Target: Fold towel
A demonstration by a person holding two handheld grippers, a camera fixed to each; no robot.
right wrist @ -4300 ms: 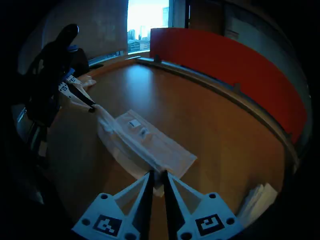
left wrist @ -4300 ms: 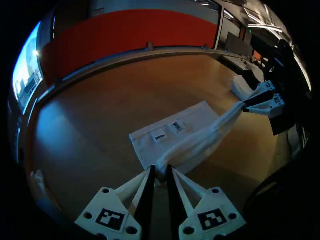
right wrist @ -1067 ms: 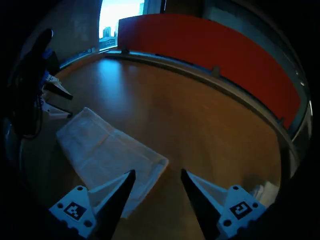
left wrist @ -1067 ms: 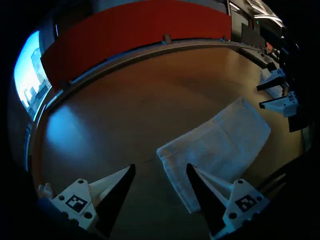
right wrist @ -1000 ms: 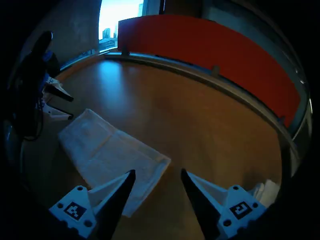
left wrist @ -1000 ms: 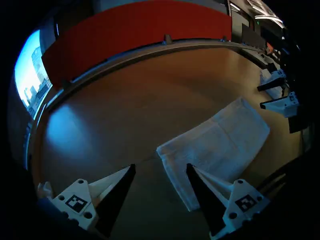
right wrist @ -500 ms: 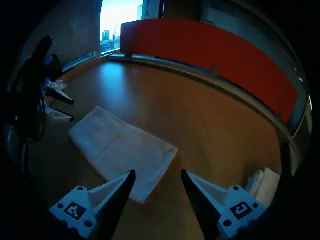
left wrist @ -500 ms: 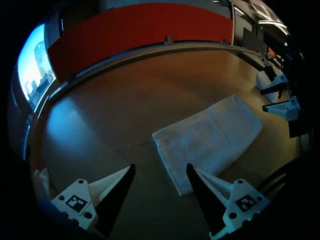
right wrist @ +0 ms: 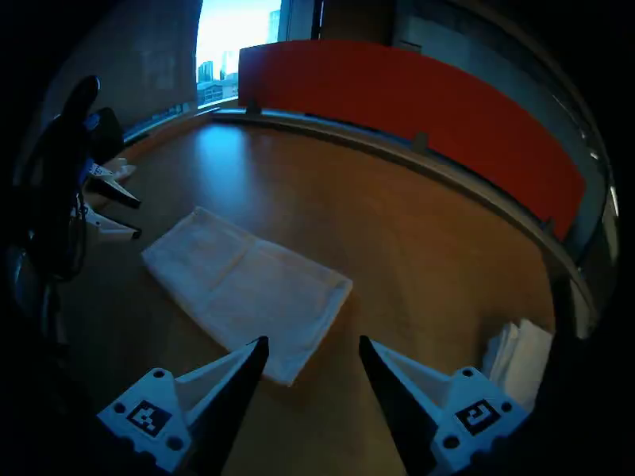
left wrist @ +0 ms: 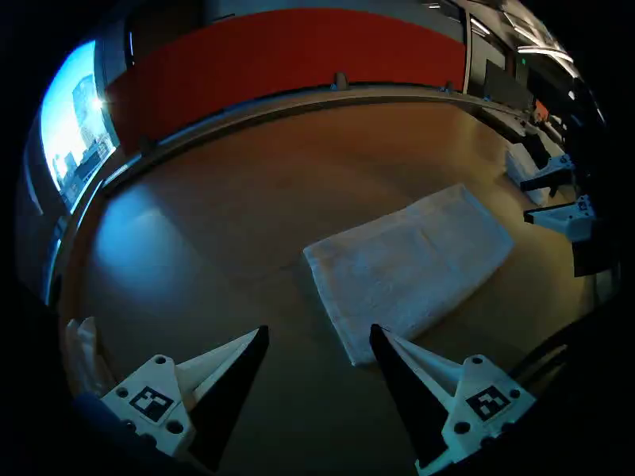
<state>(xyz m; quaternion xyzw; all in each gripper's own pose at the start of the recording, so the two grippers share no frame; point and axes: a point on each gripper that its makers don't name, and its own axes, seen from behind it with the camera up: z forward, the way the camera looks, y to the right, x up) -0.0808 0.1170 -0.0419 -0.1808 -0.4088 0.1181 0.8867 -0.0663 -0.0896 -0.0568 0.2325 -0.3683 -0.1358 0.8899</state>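
Note:
A white towel (left wrist: 409, 266) lies flat on the wooden table (left wrist: 238, 206), folded into a long rectangle. In the left gripper view my left gripper (left wrist: 317, 337) is open, just short of the towel's near end. The right gripper (left wrist: 556, 190) stands open at the far right past the towel's other end. In the right gripper view the towel (right wrist: 246, 289) lies ahead of my open right gripper (right wrist: 311, 345), a little clear of its tips. The left gripper (right wrist: 119, 214) is open at the far left, held by a dark-sleeved arm.
A red partition (left wrist: 294, 55) runs along the table's far edge, with a bright window (left wrist: 71, 135) to its left. A stack of folded white cloths (right wrist: 520, 361) sits on the table near my right gripper. More white cloth (left wrist: 83, 357) lies beside my left gripper.
Both grippers have let go of the towel and opened since 4.3 s ago. Over the last second both have drawn back from the folded towel, which now lies farther ahead.

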